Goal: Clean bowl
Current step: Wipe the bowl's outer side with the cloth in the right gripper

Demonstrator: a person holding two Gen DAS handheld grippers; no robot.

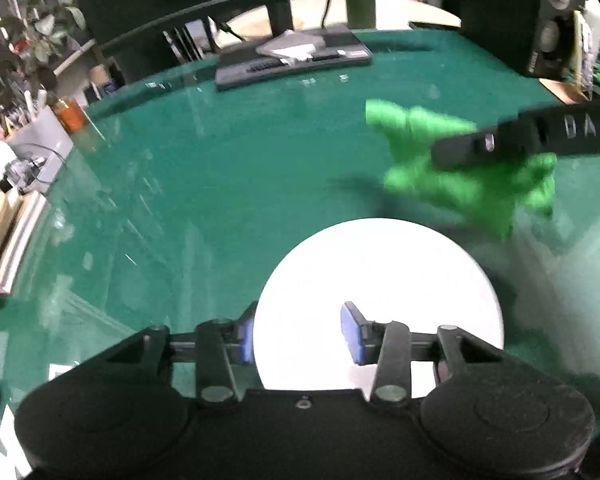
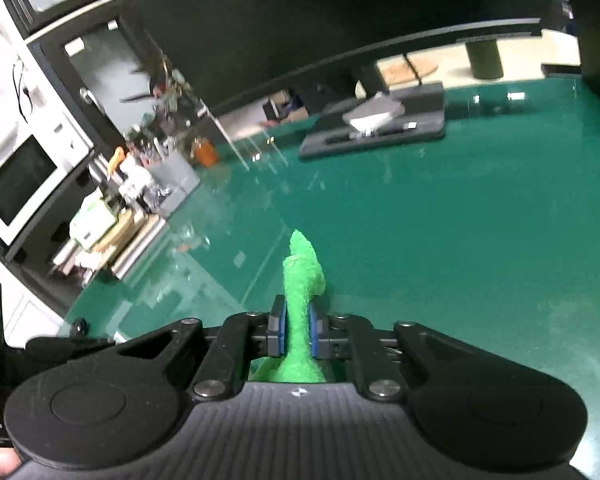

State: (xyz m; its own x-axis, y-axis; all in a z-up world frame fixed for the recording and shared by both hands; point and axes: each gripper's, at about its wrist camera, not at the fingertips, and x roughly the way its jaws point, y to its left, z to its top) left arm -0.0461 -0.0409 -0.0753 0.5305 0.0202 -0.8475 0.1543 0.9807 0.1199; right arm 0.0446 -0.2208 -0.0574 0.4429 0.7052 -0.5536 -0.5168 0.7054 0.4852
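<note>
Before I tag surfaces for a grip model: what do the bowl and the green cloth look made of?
Bowl: smooth, hard white, probably ceramic or plastic; overexposed, so finish is unclear. Green cloth: soft fuzzy fabric, likely microfibre, crumpling between the right fingers.

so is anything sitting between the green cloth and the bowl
Nothing visible. In the left wrist view the green cloth, clamped in the right tool, hangs just past the far rim of the white bowl, with only bare green table between them. The left tool straddles the bowl's near rim.
</note>
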